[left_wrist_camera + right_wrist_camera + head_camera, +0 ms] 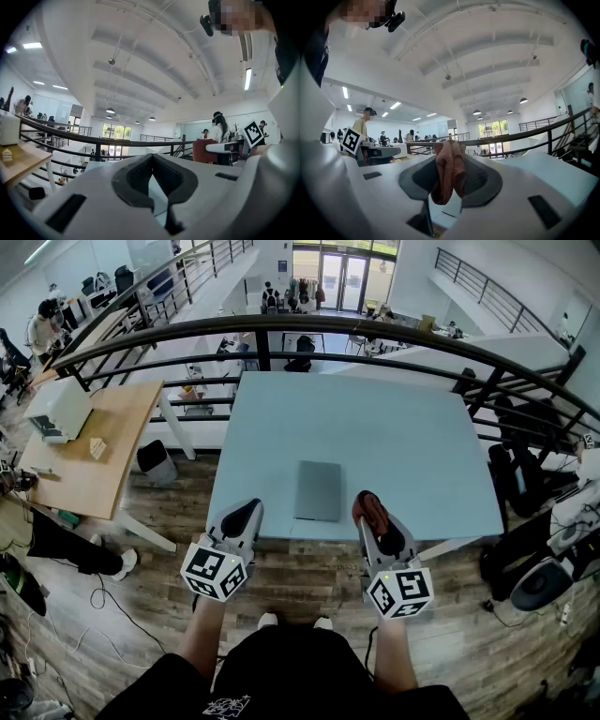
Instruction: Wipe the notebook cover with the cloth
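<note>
The only markings are the black-and-white square patterns on the marker cubes (215, 568) behind each claw. A pale print on the person's dark shorts (228, 705) is too small to read.

Both forearms (202, 638) reach forward and down, side by side. The two claws are level with each other at the near edge of the pale blue counter (375, 427), tips pointing away from the person.

The left claw (248, 510) has its jaws together, with the dark pads meeting at the tips and nothing between them. The right claw (367, 514) is clamped on the reddish cloth (449, 171), which bunches up above the pads and hangs in a fold below them.

The grey notebook (319, 490) lies flat and closed between the two claws, a little ahead of their tips. It is just right of the left claw and just left of the right one, touching neither. Its near short side sits close to the counter's front edge.

Ahead of the claws, beyond the notebook, bare counter runs to the far edge, where a dark railing (375, 329) curves past. Bare counter also lies to the outer side of each claw. Off to the left claw's side stands a wooden desk (94, 456), well apart. Plank floor (300, 582) lies under the claws' rear ends.
</note>
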{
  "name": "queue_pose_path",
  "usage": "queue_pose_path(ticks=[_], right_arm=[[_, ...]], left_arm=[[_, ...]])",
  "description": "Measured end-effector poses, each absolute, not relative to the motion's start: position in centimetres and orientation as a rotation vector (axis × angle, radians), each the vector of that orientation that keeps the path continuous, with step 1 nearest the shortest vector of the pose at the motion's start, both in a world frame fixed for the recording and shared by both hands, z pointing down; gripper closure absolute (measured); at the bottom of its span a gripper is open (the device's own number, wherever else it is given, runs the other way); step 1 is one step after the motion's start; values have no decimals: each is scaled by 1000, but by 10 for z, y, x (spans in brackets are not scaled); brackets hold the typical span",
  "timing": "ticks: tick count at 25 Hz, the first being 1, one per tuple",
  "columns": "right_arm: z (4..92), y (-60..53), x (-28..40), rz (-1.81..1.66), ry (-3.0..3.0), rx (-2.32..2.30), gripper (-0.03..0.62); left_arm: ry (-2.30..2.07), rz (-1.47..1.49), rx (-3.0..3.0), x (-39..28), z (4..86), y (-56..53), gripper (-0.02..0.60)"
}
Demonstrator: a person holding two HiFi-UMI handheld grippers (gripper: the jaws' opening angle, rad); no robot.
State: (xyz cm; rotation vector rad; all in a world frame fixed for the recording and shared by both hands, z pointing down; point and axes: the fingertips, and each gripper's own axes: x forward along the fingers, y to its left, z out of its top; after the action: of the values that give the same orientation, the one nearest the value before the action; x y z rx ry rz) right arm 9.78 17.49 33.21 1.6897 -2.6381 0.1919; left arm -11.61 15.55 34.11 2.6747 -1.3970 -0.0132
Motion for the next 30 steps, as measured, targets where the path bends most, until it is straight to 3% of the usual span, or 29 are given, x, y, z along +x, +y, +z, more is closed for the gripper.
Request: queue_pose_path(ticks=[11, 30], right_arm=[[330, 180, 107, 255, -2677, 1679, 457], [343, 209, 182, 306, -2766, 1525, 457]], left_arm=[[-1404, -5, 2648, -109, 343, 158, 574], [-1485, 33, 2598, -13, 357, 192, 574]])
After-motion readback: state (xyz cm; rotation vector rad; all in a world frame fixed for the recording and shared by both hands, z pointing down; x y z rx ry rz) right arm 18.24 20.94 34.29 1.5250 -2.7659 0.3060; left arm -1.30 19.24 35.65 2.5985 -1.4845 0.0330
